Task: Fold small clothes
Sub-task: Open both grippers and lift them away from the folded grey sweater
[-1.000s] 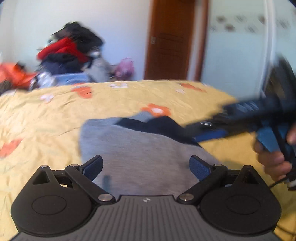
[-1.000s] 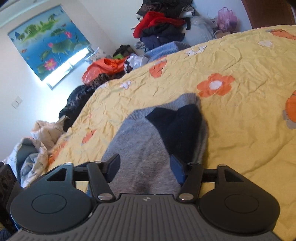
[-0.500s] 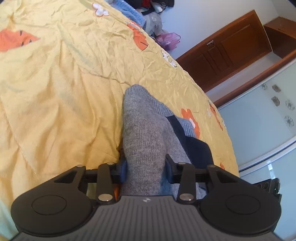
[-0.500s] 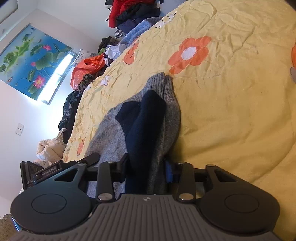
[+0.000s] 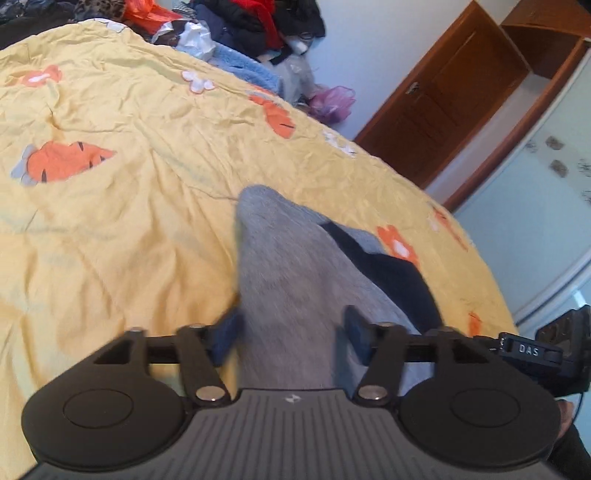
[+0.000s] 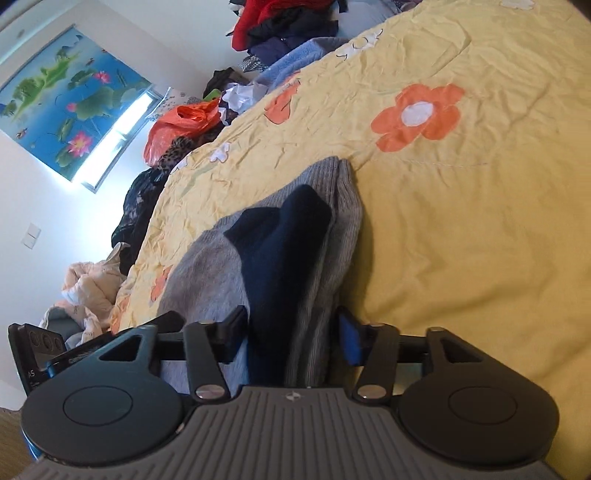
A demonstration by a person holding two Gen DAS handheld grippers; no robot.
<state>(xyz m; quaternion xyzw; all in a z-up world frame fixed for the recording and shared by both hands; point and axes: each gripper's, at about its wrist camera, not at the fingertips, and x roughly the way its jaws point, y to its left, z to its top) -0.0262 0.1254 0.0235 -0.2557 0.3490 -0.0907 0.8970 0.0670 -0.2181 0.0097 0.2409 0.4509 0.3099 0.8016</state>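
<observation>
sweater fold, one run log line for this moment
sweater on bedspread | left gripper jaws reopening, straddling it | right gripper same

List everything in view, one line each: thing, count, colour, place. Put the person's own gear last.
Sweater: one, grey with navy patch, on the bed between both grippers.
Bedspread: one, yellow with orange flowers, under the sweater.
Clothes pile: one, red, black and blue, past the bed's far edge.
Plastic bag: one, orange, beside the bed.
Door: one, brown, far wall.
Window blind: one, blue with lotus print, wall.
Left gripper: black, blue pads, jaws have just been opening, sweater between them.
Right gripper: same, likewise opening.
</observation>
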